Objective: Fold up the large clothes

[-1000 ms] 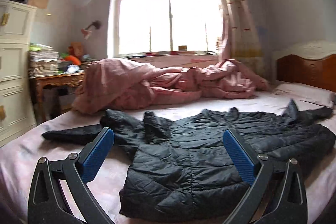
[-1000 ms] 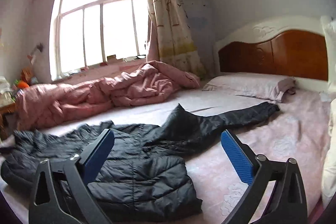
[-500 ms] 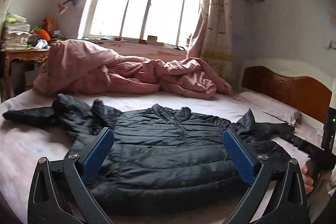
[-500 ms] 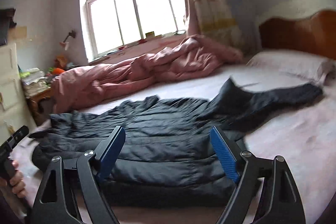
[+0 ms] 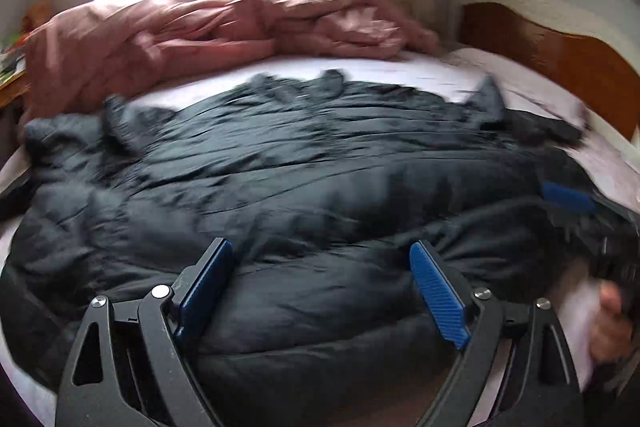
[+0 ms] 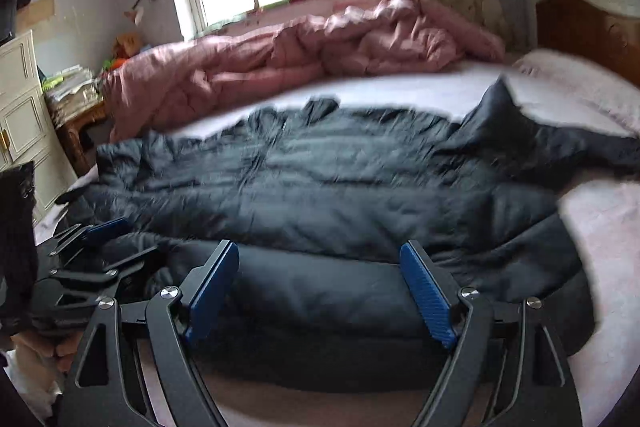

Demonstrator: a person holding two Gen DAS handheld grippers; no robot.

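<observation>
Black puffy jacket (image 5: 288,179) lies spread flat, bare bed (image 6: 600,227) right of it; both hand-held grippers, left (image 5: 320,291) just narrowing and right (image 6: 320,287), gape empty over its hem.

Motion blur smears the black jacket (image 5: 300,179) and pink quilt (image 5: 224,27); the jacket's right sleeve (image 6: 592,151) runs past the frame edge.
</observation>
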